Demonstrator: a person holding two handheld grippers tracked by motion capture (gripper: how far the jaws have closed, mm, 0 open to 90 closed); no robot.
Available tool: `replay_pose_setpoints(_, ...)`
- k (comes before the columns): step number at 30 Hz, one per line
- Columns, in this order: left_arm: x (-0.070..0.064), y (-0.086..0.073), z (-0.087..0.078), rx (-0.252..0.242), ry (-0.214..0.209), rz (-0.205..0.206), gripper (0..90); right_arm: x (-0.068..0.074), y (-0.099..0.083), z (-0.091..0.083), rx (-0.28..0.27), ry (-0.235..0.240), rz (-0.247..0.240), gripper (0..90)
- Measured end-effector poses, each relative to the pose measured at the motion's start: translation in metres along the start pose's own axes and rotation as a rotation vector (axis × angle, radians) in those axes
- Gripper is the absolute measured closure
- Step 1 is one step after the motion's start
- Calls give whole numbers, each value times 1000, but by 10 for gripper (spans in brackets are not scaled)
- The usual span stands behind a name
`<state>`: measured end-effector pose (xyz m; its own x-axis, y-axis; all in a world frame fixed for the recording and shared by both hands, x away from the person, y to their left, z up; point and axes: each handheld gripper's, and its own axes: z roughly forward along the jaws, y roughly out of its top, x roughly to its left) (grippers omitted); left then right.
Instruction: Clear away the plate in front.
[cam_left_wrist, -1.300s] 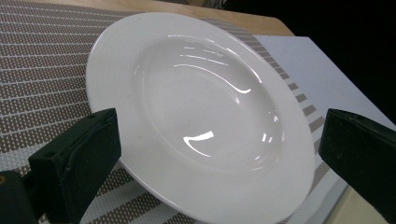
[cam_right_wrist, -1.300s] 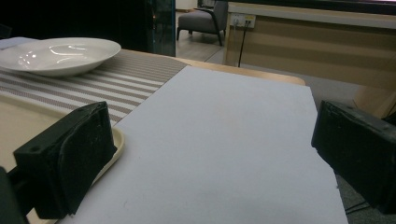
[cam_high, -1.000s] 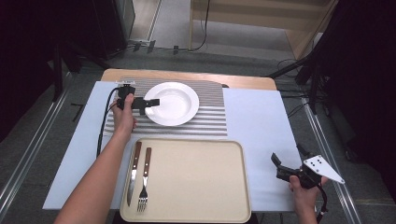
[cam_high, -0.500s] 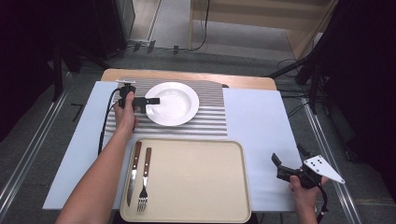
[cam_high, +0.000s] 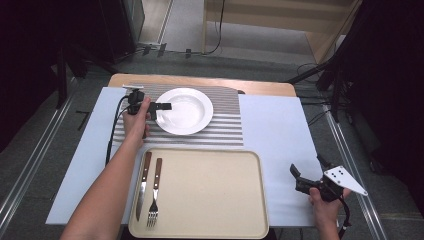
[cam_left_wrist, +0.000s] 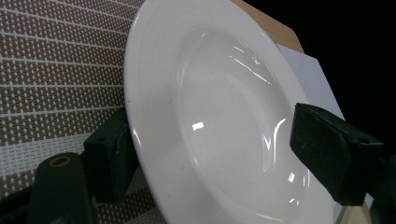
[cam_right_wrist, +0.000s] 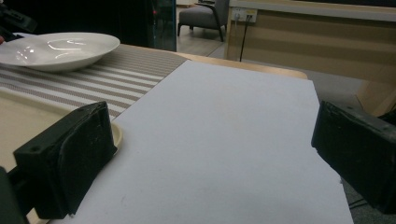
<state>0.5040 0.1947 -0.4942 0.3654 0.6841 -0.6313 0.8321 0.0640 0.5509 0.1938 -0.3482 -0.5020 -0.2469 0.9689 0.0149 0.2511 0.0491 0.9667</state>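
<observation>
The left gripper (cam_high: 161, 107) straddles the near rim of the white plate (cam_high: 186, 111), jaws spread, not yet clamped. Seat the rim deep between both pads before squeezing, then lift level. The right gripper (cam_high: 306, 176) hangs open, empty, beside the tray (cam_high: 210, 200).

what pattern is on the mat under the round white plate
Brown and white woven stripes on the rectangular placemat beneath the round white plate; the left gripper view shows the weave best.

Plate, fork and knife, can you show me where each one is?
plate (cam_high: 186, 111): high view, on the middle of its white bowl.
fork (cam_high: 154, 195): high view, on its neck just below the brown handle.
knife (cam_high: 140, 200): high view, on its metal blade.
</observation>
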Motion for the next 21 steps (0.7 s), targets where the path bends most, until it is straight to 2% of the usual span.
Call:
replay_pose_setpoints(2,-1,0,0,4,26,-3,204,0,0,0,0,0,0,0)
replay_pose_setpoints(8,1,1,1,1,52,-35,302,1,0,0,-1,0,-2,0)
replay_pose_setpoints(12,3,0,4,15,58,-58,393,0,0,2,6,1,-3,0)
replay_pose_setpoints(14,3,-2,8,39,62,-49,409,0,0,2,4,1,-6,0)
replay_pose_setpoints(16,3,-4,11,50,47,-48,472,0,0,1,2,-1,-6,0)
replay_pose_setpoints(18,1,-4,12,48,65,-48,481,0,0,2,3,-1,-3,0)
replay_pose_setpoints(20,-2,-4,14,47,108,-39,565,-1,-1,2,6,-3,0,0)
replay_pose_setpoints(21,-3,-4,15,54,144,-34,607,-1,-1,2,7,-3,0,0)
